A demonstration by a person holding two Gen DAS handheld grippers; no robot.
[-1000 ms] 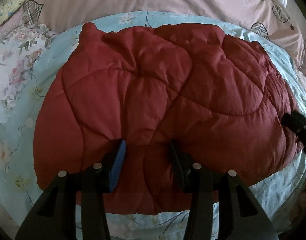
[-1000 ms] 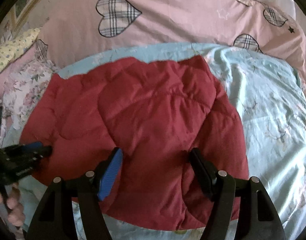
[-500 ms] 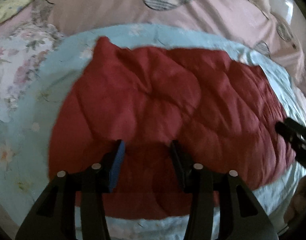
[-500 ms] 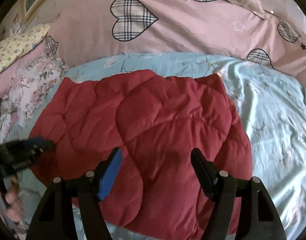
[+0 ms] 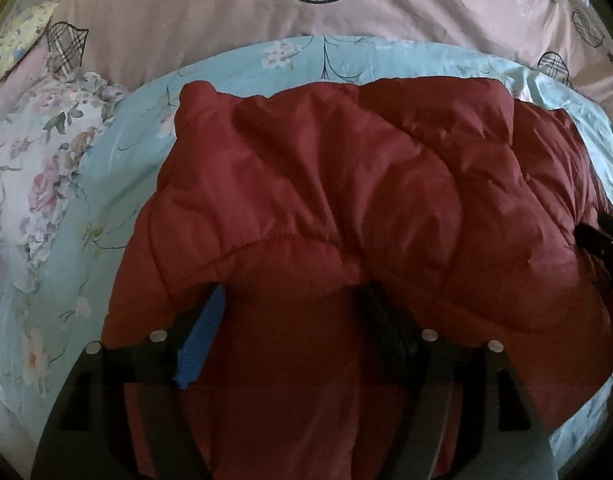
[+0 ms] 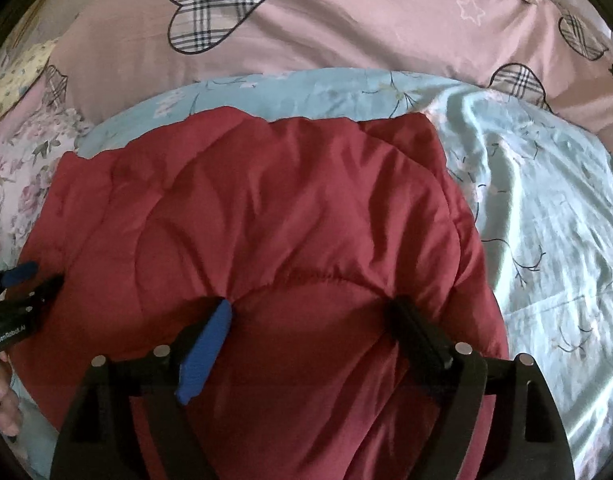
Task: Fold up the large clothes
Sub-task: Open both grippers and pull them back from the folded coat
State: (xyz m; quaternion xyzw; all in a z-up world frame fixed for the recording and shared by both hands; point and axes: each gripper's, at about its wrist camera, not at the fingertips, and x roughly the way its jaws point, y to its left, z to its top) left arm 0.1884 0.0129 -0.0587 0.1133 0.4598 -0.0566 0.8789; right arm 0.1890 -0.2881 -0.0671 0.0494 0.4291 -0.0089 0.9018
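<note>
One dark red quilted jacket (image 5: 346, 200) lies folded on the light blue floral bedsheet (image 6: 546, 208), long axis running left to right across the bed, its far edge toward one pink heart-print duvet (image 6: 346, 32). Two grippers: left gripper (image 5: 292, 312) and right gripper (image 6: 312, 320), each with fingers spread wide above the jacket's near part, pinching nothing. One floral pillow (image 5: 34, 168) at left.
</note>
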